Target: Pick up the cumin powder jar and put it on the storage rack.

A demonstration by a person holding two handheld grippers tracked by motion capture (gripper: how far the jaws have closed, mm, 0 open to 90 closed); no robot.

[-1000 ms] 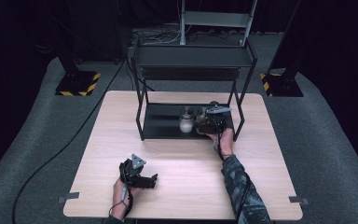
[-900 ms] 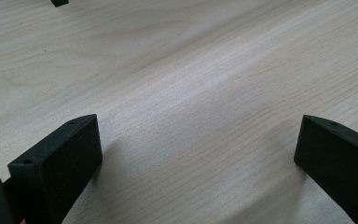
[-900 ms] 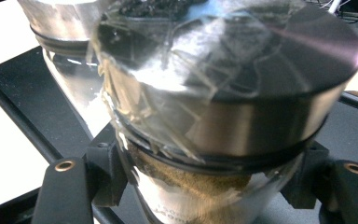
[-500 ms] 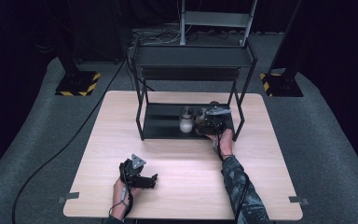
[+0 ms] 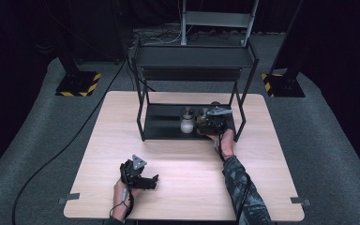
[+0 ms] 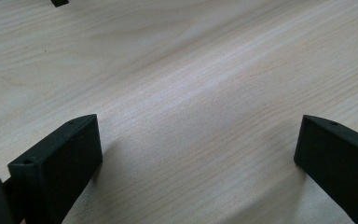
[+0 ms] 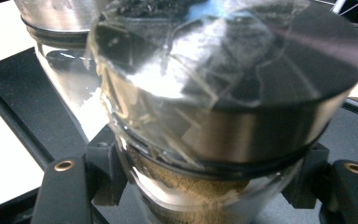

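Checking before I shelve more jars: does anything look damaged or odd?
The shiny metal lid of the glass jar of brown powder, clamped in the right gripper, wears torn, wrinkled clear film. Nothing looks spilled.

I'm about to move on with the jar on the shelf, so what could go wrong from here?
1. The right claw grips the brown-powder jar below its metal lid; glass could slip.
2. The white-powder jar stands right beside it on the rack's lower shelf; a sideways move may knock it over.
3. The rack's front post stands close to the hand and could catch it when lifting out.
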